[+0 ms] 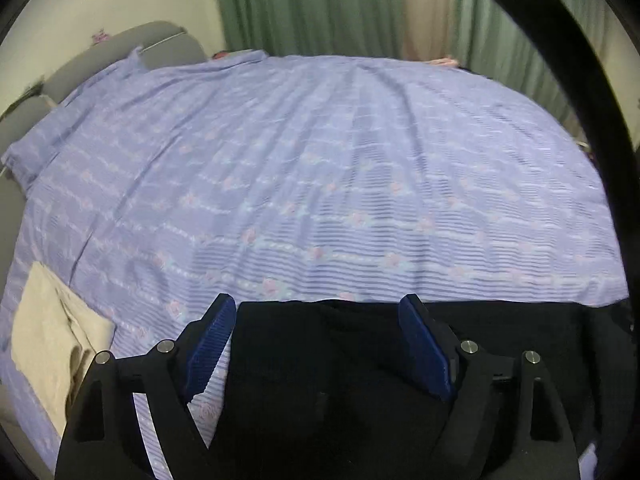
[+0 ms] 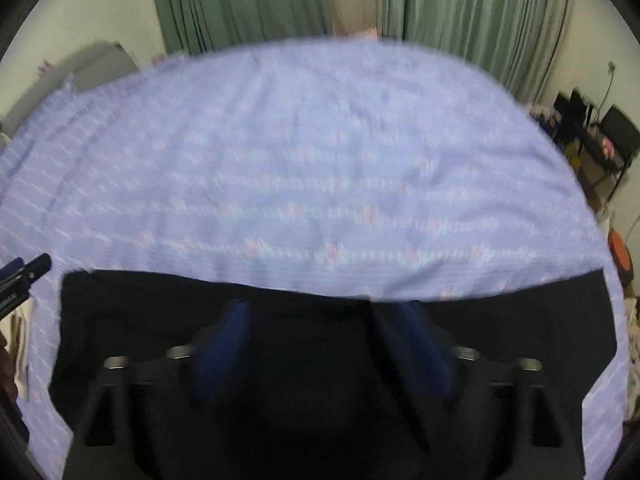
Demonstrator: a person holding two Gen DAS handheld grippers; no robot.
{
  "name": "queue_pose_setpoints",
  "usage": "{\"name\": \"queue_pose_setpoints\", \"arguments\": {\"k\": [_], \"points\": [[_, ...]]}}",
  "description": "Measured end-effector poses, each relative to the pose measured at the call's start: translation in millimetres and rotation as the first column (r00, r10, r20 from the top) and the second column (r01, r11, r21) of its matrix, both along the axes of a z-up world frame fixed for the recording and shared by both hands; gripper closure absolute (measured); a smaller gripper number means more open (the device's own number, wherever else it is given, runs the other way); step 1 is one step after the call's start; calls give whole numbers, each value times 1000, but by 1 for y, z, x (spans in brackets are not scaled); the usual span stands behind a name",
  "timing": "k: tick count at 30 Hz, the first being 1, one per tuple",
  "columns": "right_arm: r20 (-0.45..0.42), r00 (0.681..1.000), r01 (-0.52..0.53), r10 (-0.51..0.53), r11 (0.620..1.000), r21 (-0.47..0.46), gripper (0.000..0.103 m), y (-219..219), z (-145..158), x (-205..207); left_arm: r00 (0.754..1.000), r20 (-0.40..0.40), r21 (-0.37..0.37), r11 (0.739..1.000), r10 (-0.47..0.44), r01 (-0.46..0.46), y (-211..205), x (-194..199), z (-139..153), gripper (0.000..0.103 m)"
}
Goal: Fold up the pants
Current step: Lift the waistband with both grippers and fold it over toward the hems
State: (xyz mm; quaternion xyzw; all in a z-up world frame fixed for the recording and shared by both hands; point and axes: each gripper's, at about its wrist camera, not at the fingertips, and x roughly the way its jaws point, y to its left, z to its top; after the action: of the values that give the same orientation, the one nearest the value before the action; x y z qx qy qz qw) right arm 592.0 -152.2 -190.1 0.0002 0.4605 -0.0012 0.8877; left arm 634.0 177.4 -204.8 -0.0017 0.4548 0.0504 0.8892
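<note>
Near edge of the bed (image 1: 360, 160): your left hand-held gripper (image 1: 320, 320) has its jaws spread wide. The black pants (image 1: 340, 360) lie flat under and between the blue pads (image 1: 424, 348), which aren't pressing on the cloth. Nothing is held.

Your right hand-held gripper (image 2: 324, 332) reads the same: jaws apart over the pants (image 2: 280, 320), no pinch visible. That view is blurred, so take it with some caution.

The pants sit along the bed's near edge, with a straight far edge running across. They look like at least one fold is laid down, but I can't count layers from here. Judgement: the fold is placed and both grips are off. What's likely left is another fold or smoothing; I can't tell which.

At the near-left corner a beige garment (image 1: 52, 340) lies folded, well apart from the pants.

Farther out, the rest of the bedspread (image 2: 300, 140) is bare up to the green curtains (image 2: 248, 4).

Containers: none in view.
</note>
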Motion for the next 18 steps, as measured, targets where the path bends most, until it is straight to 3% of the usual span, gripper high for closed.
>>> {"name": "queue_pose_setpoints", "arguments": {"k": [5,10,15,18], "points": [[58,996,-71,69,997,26,21,7,40,-47,988,37,23,988,-152,152,-27,-44,35,19],[77,993,-88,86,996,17,21,-3,74,-109,955,60,16,957,-290,289,-59,-109,78,19],[87,996,-36,34,999,16,21,-26,113,-178,918,89,17,922,-386,386,-88,-167,114,14],[93,996,17,-20,1000,25,21,-42,134,-218,897,78,-47,898,-434,438,-100,-196,125,14]]}}
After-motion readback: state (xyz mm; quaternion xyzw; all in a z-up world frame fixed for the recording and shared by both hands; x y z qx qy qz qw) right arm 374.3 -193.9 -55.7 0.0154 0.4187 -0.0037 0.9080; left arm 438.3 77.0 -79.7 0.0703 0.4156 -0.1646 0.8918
